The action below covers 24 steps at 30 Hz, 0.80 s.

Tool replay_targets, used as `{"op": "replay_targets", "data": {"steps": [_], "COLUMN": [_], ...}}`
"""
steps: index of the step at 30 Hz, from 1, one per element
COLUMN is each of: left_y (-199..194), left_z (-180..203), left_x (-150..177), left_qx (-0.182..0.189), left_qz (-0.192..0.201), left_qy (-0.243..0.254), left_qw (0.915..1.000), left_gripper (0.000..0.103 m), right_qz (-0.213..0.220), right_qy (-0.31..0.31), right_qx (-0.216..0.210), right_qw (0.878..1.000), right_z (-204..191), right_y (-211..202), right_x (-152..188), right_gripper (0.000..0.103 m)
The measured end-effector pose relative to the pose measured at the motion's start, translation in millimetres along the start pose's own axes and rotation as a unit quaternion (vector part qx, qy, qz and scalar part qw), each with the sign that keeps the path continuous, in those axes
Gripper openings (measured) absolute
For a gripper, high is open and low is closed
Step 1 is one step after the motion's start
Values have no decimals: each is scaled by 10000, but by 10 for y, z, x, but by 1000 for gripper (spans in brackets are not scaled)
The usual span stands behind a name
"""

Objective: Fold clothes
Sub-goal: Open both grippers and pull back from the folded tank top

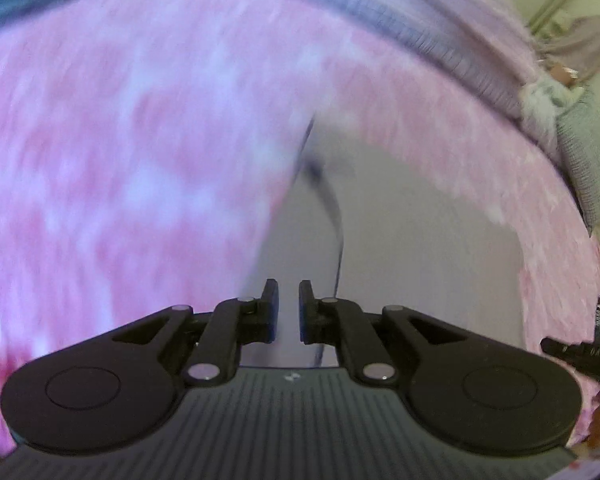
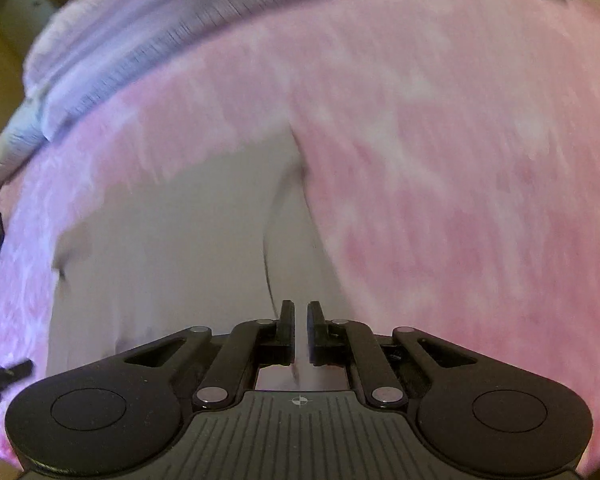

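Note:
A pale white garment (image 1: 400, 240) lies spread over a pink mottled blanket (image 1: 120, 160), with a dark seam line running down its middle. My left gripper (image 1: 289, 312) is low at the garment's near edge, its fingers drawn close with the white cloth between them. In the right wrist view the same garment (image 2: 172, 248) reaches from the pink blanket (image 2: 460, 180) down into my right gripper (image 2: 301, 332), whose fingers are nearly together on the cloth. Both views are motion-blurred.
A lavender ribbed fabric (image 1: 440, 28) runs along the blanket's far edge and shows again in the right view (image 2: 132, 44). A grey cushion (image 1: 588, 152) sits at the right. Part of the other gripper (image 1: 580, 354) shows at the frame's edge.

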<state>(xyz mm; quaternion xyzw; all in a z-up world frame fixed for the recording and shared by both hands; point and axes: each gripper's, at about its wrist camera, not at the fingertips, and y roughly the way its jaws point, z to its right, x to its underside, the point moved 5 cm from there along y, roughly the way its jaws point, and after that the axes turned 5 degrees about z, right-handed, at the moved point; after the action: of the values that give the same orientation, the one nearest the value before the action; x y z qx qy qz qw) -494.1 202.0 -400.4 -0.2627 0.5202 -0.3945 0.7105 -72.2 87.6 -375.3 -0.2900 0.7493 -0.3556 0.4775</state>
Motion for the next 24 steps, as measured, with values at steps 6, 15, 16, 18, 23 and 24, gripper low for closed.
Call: {"op": "replay_targets", "data": {"steps": [6, 15, 16, 18, 23, 24], "left_y": [679, 1266, 1189, 984, 373, 264], "left_z": [407, 389, 387, 410, 568, 609], "left_x": [-691, -589, -575, -516, 2, 147], "left_qx": [376, 69, 72, 73, 282, 335], "left_qz": [624, 296, 305, 319, -3, -101], "left_qy": [792, 1431, 1395, 1358, 1443, 1491], "left_qw": [9942, 9892, 9897, 9902, 9891, 9882], "left_gripper": [5, 8, 8, 8, 8, 8], "right_qz": [722, 496, 483, 545, 368, 287], "right_qy": [-664, -929, -910, -826, -873, -904], "right_qx": [-265, -83, -53, -31, -293, -326], "right_qw": [9948, 9944, 9947, 9951, 9951, 9950], "right_z": [-290, -151, -139, -135, -262, -318], "right_y": [559, 1224, 1151, 931, 255, 173], "right_x": [-550, -632, -620, -567, -57, 60], "right_gripper": [3, 3, 3, 3, 3, 3]}}
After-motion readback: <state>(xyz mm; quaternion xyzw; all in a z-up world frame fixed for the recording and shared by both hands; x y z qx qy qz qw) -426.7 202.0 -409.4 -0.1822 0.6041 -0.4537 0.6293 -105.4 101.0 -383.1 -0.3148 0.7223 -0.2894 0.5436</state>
